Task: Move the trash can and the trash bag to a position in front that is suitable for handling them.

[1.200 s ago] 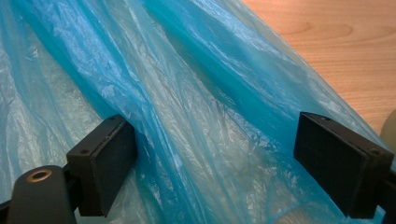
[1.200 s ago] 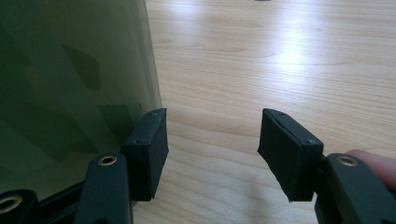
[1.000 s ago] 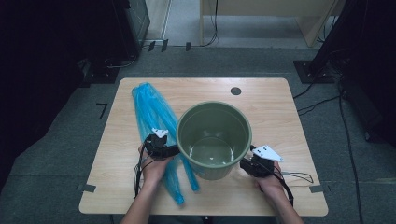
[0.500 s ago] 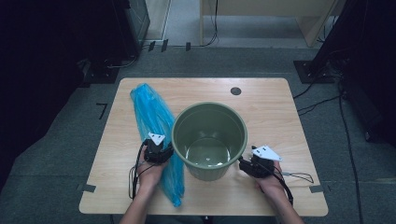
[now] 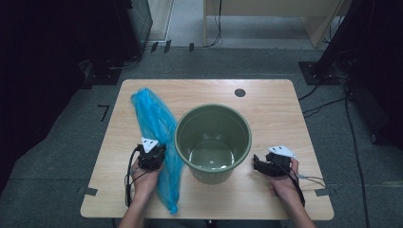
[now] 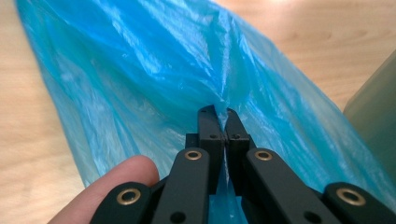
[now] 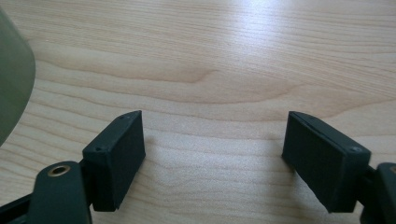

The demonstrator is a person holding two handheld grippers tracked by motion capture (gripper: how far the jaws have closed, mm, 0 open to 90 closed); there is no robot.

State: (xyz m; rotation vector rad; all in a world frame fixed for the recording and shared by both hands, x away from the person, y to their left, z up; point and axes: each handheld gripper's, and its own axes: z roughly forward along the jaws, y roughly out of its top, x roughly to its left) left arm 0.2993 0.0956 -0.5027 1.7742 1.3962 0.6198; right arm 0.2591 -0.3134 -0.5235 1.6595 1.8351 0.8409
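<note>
A long blue plastic bag (image 5: 154,118) lies on the table left of a green bucket (image 5: 209,175) that stands upright near the middle. My left gripper (image 5: 153,151) sits on the bag's near half. Its jaws have just been closing and are now shut on a pinched fold of the blue plastic bag (image 6: 140,70), as the left gripper (image 6: 223,114) view shows up close. My right gripper (image 5: 259,166) rests just right of the bucket, pointing at its wall. In the right gripper (image 7: 215,149) view the jaws have just been opening, with bare wood between them.
The wooden table (image 5: 275,109) has a dark round hole (image 5: 240,92) at the back right. The bucket's wall (image 7: 14,79) shows at the left of the right gripper view. Dark equipment and cables stand on the floor beyond the table.
My left gripper has shifted left, away from the bucket, and shut on the bag. The right gripper has drawn back slightly from the bucket's wall and spread its jaws.
</note>
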